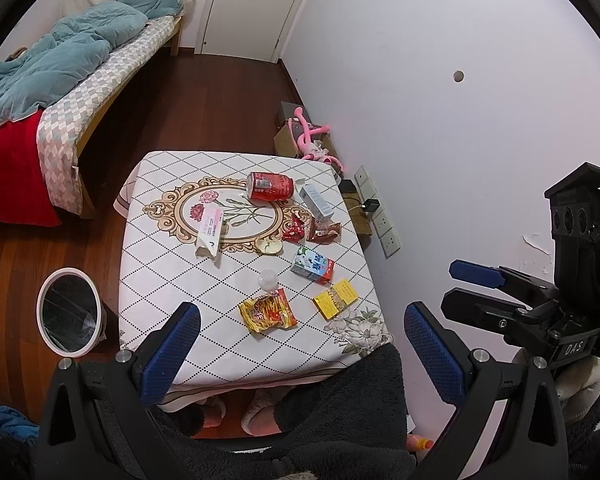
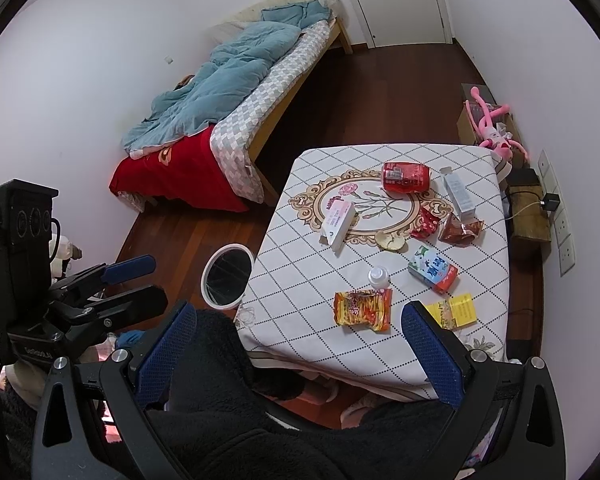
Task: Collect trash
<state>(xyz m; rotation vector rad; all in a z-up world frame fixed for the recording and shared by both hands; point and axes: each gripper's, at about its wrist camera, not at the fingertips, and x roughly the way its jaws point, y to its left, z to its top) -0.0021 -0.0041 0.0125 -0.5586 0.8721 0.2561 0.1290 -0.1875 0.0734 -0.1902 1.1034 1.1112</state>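
A small table (image 1: 180,264) with a diamond-patterned cloth holds trash: a red can (image 1: 271,186) on its side, a white-blue box (image 1: 316,200), a pink-white packet (image 1: 210,230), red wrappers (image 1: 293,230), a milk carton (image 1: 313,265), an orange snack bag (image 1: 268,311), a yellow pack (image 1: 335,298) and a small clear cup (image 1: 268,280). A white-rimmed bin (image 1: 68,312) stands on the floor left of the table. My left gripper (image 1: 300,344) is open and empty, above the table's near edge. My right gripper (image 2: 296,344) is open and empty, high above the near edge.
A bed (image 1: 72,80) with a blue duvet stands at the back left. A wall (image 1: 440,100) runs along the table's right side, with sockets (image 1: 376,208) and a pink toy (image 1: 312,136) on boxes. The person's dark fleece sleeve (image 1: 340,392) is below.
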